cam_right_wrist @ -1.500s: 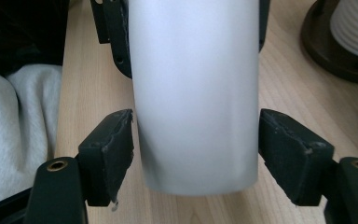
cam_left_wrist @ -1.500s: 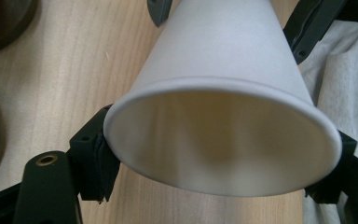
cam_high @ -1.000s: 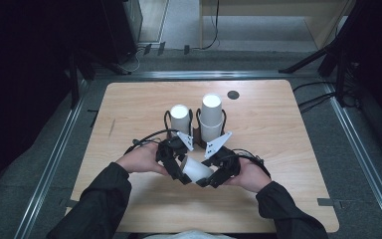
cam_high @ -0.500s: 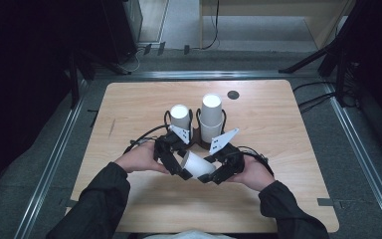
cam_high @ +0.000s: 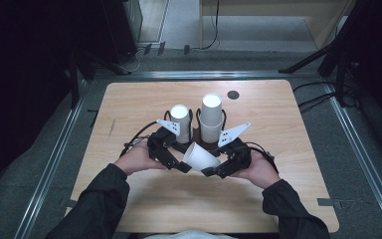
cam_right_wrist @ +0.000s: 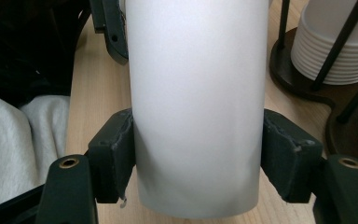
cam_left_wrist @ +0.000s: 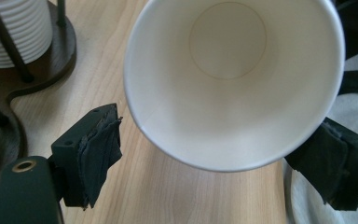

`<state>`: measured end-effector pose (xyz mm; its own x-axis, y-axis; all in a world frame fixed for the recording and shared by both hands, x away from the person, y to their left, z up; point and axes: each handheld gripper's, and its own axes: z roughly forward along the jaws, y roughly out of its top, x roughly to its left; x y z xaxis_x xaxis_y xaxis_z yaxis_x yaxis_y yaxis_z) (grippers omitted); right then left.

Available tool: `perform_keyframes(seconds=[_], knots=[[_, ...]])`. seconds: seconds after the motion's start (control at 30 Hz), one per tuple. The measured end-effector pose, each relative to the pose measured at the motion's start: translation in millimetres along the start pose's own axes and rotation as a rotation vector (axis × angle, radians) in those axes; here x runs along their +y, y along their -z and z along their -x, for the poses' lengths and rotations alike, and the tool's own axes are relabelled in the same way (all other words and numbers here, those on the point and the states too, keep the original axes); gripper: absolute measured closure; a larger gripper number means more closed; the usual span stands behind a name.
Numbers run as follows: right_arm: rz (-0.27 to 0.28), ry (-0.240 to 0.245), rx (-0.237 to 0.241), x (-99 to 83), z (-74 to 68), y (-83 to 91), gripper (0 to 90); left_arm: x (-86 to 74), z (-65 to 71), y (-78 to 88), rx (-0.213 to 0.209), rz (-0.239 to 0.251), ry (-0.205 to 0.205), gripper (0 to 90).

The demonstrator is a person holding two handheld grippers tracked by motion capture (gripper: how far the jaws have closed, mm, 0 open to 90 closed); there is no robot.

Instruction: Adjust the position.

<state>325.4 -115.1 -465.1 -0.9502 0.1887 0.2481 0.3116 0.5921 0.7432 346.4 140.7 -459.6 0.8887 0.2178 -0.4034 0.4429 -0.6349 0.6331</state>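
A white paper cup (cam_high: pixel 199 157) lies on its side just above the wooden table (cam_high: pixel 278 199), between my two grippers. My right gripper (cam_high: pixel 215 169) is shut on the cup's body (cam_right_wrist: pixel 198 107), with both pads pressed against its wall. My left gripper (cam_high: pixel 176 163) faces the cup's open mouth (cam_left_wrist: pixel 228 79). Its jaws have just been opening and now stand open, the rim between them and its left pad (cam_left_wrist: pixel 95 154) off the rim. Behind the grippers, two stacks of white cups (cam_high: pixel 180 122) (cam_high: pixel 211 117) stand upside down in a dark holder.
The holder's dark wooden base (cam_left_wrist: pixel 51 60) (cam_right_wrist: pixel 307 79) and its thin black rods stand close beyond the jaws. A small black round thing (cam_high: pixel 233 94) lies at the far side of the table. Metal rails run along both sides of the table.
The left gripper's jaws have come apart and off the cup. Both hands have carried the cup a little away from the person, toward the holder, and more of it shows.
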Motion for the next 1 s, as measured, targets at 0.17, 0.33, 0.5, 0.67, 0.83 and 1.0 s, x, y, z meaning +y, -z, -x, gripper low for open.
perform_keyframes(seconds=[0.17, 0.33, 0.5, 0.67, 0.83, 1.0], knots=[[0.008, -0.018, 0.007, 0.0, 1.6, 0.8, 32.8, -2.5, -0.2, 1.0, 0.000, 0.037, 0.033, 13.2], [0.010, -0.042, 0.025, -1.9, 4.2, -2.1, 32.8, -4.5, 0.6, -1.3, -0.003, 0.067, 0.065, 13.3], [0.019, -0.075, 0.046, -2.5, 6.3, -5.0, 32.8, -3.3, -0.5, -2.4, -0.024, 0.109, 0.091, 13.7], [0.031, -0.093, 0.056, -2.0, 6.8, -6.3, 32.8, -2.7, -0.3, -3.3, -0.030, 0.121, 0.094, 14.0], [0.030, -0.106, 0.065, -1.8, 6.7, -9.6, 32.7, -3.1, -0.6, -2.5, -0.025, 0.146, 0.109, 15.6], [0.025, -0.115, 0.071, -1.9, 7.3, -11.8, 32.7, -3.2, 0.4, -0.4, -0.018, 0.155, 0.096, 18.7]])
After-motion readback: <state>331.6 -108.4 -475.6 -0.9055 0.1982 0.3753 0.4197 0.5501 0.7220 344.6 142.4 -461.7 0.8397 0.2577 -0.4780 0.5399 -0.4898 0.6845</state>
